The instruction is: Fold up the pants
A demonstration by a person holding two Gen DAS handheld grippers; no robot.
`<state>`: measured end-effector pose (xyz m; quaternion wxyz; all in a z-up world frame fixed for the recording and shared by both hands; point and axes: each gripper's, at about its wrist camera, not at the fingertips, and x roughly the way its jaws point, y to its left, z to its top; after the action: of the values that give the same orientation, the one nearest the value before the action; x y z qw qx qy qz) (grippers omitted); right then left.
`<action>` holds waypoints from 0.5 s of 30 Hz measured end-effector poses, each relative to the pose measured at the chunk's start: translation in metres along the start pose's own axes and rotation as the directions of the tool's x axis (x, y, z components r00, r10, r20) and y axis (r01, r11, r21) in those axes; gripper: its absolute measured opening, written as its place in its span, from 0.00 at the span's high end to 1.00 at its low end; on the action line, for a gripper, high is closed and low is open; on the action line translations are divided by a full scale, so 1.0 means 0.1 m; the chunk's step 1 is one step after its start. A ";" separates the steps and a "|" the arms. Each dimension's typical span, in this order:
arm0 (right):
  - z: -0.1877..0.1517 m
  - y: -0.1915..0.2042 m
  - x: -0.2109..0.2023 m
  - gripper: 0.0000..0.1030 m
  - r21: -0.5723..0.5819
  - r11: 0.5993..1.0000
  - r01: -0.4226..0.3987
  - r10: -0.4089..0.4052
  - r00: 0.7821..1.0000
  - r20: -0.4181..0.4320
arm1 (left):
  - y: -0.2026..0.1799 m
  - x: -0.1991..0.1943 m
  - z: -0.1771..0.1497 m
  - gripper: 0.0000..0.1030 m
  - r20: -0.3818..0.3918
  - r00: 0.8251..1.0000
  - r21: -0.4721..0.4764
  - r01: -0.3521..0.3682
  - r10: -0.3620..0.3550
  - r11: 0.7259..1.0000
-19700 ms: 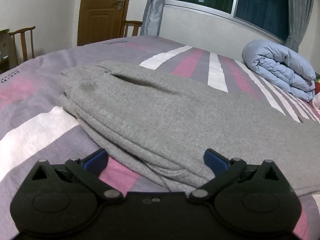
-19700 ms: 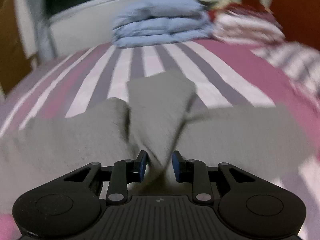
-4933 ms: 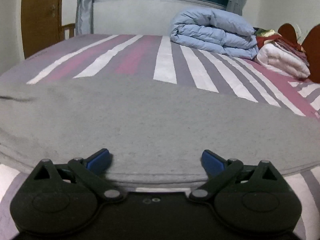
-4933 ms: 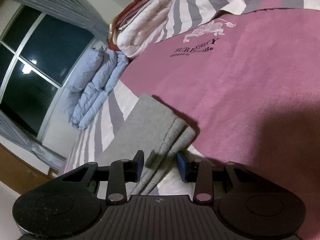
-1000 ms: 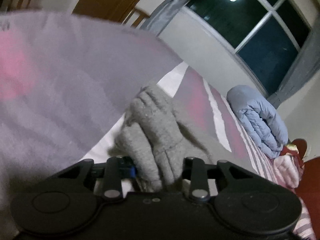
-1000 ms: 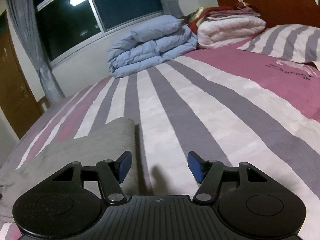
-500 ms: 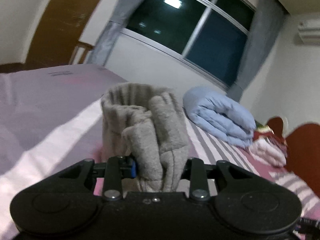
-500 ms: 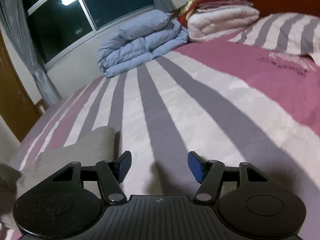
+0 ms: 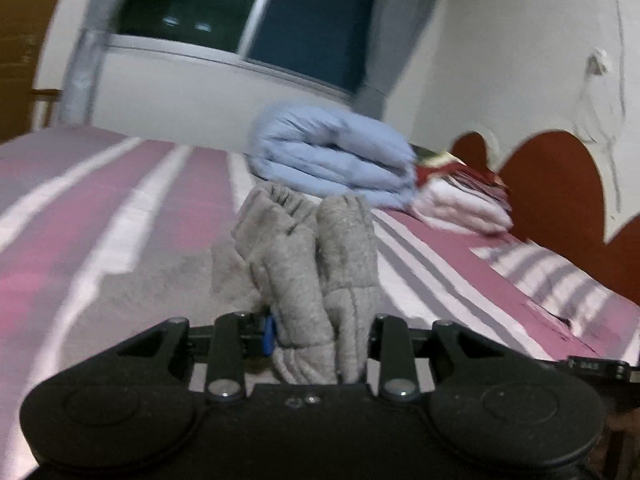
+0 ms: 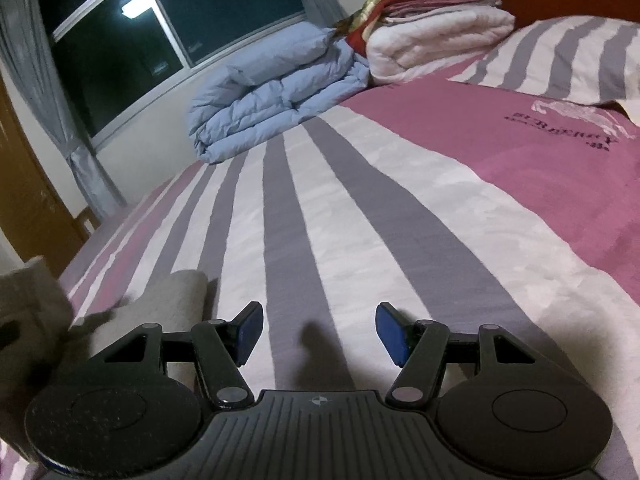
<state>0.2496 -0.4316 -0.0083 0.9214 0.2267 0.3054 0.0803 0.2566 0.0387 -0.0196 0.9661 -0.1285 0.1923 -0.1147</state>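
My left gripper [image 9: 318, 334] is shut on a bunched end of the grey fleece pants [image 9: 312, 264] and holds it lifted above the striped bed [image 9: 120, 200]. The rest of the pants lies flat on the bed below [image 9: 168, 284]. In the right wrist view my right gripper [image 10: 318, 332] is open and empty, low over the striped bedspread [image 10: 360, 240]. The pants [image 10: 176, 296] lie to its left, and a raised grey part [image 10: 32, 304] shows at the left edge.
A folded light-blue duvet [image 9: 332, 160] [image 10: 276, 92] and a stack of white and red bedding [image 9: 460, 200] [image 10: 436, 36] sit at the far side by the window. A striped pillow [image 10: 568, 60] and the wooden headboard [image 9: 560, 192] are to the right.
My left gripper has lifted the bunched pants end and swung it right, toward the headboard. My right gripper stays open and has shifted slightly; the pants edge is further left in its view.
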 end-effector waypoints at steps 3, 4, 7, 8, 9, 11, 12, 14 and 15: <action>0.01 -0.04 -0.02 0.39 0.008 1.000 0.005 -0.005 1.000 0.000 | -0.26 0.19 -0.15 0.79 -0.054 0.998 0.024 0.030 -0.028 0.999; 0.01 -0.05 -0.03 0.39 0.004 1.000 0.011 -0.011 1.000 -0.002 | -0.33 0.24 -0.21 0.79 -0.075 0.997 0.042 0.027 -0.023 0.999; 0.02 -0.07 -0.03 0.39 -0.011 0.999 0.030 -0.030 1.000 -0.007 | -0.57 0.41 -0.37 0.78 -0.116 0.992 0.117 -0.027 0.041 0.993; 0.02 -0.07 -0.03 0.39 -0.014 0.999 0.036 -0.036 0.999 -0.010 | -0.62 0.42 -0.43 0.78 -0.121 0.991 0.127 -0.039 0.055 0.991; 0.03 -0.08 -0.02 0.39 -0.016 0.999 0.044 -0.045 0.999 -0.013 | -0.66 0.43 -0.45 0.77 -0.119 0.991 0.135 -0.048 0.065 0.990; 0.03 -0.10 -0.01 0.39 -0.011 0.999 0.048 -0.048 0.999 -0.017 | -0.73 0.46 -0.49 0.69 -0.125 0.990 0.148 -0.051 0.070 0.988; 0.03 -0.11 -0.01 0.39 -0.008 0.999 0.048 -0.048 0.999 -0.019 | -0.74 0.47 -0.50 0.55 -0.132 0.990 0.138 -0.027 0.045 0.990; 0.02 -0.10 -0.01 0.39 -0.008 0.999 0.049 -0.049 0.999 -0.021 | -0.77 0.44 -0.48 0.31 -0.129 0.990 0.090 0.069 -0.057 0.994; 0.01 -0.09 -0.01 0.39 -0.007 0.999 0.049 -0.049 0.999 -0.023 | -0.80 0.41 -0.48 0.35 -0.125 0.989 0.090 0.090 -0.079 0.992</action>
<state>0.2500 -0.4405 -0.0114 0.9202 0.2153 0.3210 0.0614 0.2606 -0.0571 -0.0531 0.9519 -0.0830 0.2394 -0.1721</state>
